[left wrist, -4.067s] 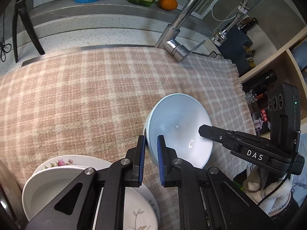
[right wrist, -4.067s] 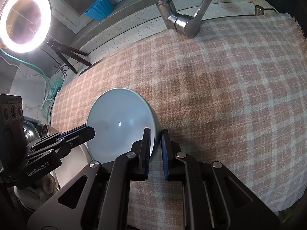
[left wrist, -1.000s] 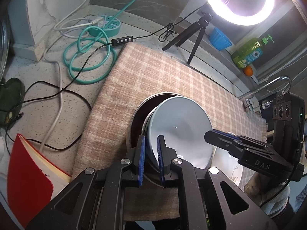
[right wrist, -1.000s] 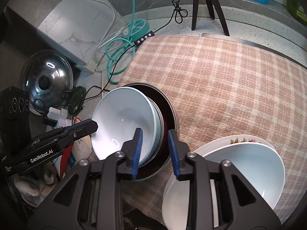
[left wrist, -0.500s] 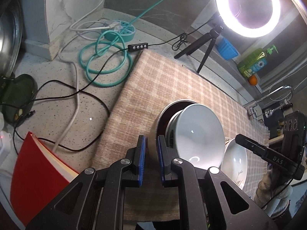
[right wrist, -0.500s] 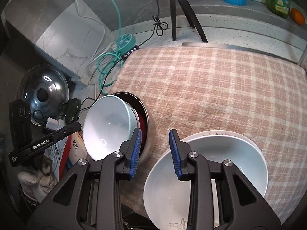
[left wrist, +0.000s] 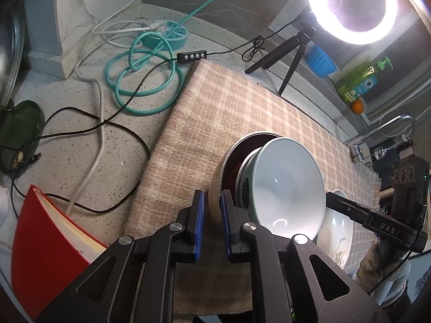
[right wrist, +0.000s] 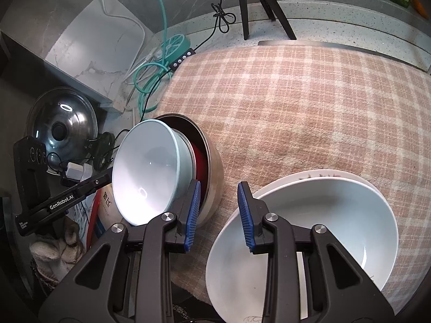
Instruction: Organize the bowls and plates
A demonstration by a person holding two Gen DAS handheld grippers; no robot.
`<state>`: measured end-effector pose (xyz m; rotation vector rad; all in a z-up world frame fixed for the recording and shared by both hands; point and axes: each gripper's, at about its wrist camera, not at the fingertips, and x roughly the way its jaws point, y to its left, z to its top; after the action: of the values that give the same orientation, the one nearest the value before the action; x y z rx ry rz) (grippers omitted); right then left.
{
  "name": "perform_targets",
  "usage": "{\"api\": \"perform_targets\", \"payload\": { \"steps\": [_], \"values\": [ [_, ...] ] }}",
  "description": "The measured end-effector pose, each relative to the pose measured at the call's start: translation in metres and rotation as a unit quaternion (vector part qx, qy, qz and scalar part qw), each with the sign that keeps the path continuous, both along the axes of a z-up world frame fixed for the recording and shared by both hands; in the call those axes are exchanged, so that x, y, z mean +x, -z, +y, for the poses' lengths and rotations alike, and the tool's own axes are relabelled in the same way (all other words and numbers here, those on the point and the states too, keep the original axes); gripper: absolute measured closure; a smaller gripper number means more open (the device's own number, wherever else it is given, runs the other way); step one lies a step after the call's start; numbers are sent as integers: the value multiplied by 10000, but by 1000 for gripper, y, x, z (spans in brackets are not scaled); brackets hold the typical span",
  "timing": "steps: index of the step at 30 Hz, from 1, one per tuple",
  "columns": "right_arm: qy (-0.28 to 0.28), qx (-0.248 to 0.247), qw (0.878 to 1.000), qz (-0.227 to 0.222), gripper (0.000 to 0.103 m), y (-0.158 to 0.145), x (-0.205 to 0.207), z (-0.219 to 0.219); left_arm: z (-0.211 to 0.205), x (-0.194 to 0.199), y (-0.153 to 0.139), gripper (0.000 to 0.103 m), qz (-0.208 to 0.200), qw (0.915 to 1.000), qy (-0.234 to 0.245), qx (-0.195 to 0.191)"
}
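A pale blue bowl [left wrist: 285,188] [right wrist: 146,172] leans steeply tilted inside a steel bowl [right wrist: 214,185] with a dark red inside, on the checked cloth [right wrist: 309,102]. My left gripper [left wrist: 212,202] is shut at the steel bowl's near-left side. The steel wall shows in its narrow gap, and I cannot tell whether the pads press on it. My right gripper [right wrist: 219,215] is open over the cloth between the steel bowl and a deep white plate [right wrist: 309,228]. That plate rests on a floral plate [right wrist: 323,173]. Nothing is between the right fingers.
A red book [left wrist: 40,242], black wires and a teal cable coil [left wrist: 145,86] lie on the counter left of the cloth. A ring light on a tripod [left wrist: 350,8], a soap bottle [left wrist: 358,80] and a faucet [left wrist: 396,126] stand behind. A pot lid [right wrist: 62,123] leans at far left.
The left gripper has drawn back off the pale bowl's rim, and the bowl now leans tilted in the steel bowl. The right gripper has drifted away from it toward the white plates.
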<state>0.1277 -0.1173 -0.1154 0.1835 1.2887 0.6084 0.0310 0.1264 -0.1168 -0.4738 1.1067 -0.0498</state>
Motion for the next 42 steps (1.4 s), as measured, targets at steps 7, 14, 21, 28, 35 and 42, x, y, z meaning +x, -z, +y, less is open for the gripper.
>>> {"api": "perform_targets", "payload": {
  "steps": [7, 14, 21, 28, 35, 42],
  "values": [
    [-53, -73, 10000, 10, 81, 3, 2, 5, -4, 3, 4, 92, 60, 9999, 99, 28],
    [-86, -74, 9999, 113, 83, 12, 4, 9, -6, 7, 10, 92, 108, 9999, 106, -47],
    [-155, -20, 9997, 161, 91, 16, 7, 15, -9, 10, 12, 95, 104, 9998, 143, -63],
    [-206, -98, 9997, 126, 91, 15, 6, 18, -13, 10, 9, 95, 104, 9997, 198, 67],
    [-169, -84, 9998, 91, 91, 11, 2, 14, -16, 8, 4, 96, 68, 9996, 243, 119],
    [-50, 41, 10000, -10, 91, -8, -3, 2, -23, 6, -14, 96, -107, 9994, 299, 132]
  ]
}}
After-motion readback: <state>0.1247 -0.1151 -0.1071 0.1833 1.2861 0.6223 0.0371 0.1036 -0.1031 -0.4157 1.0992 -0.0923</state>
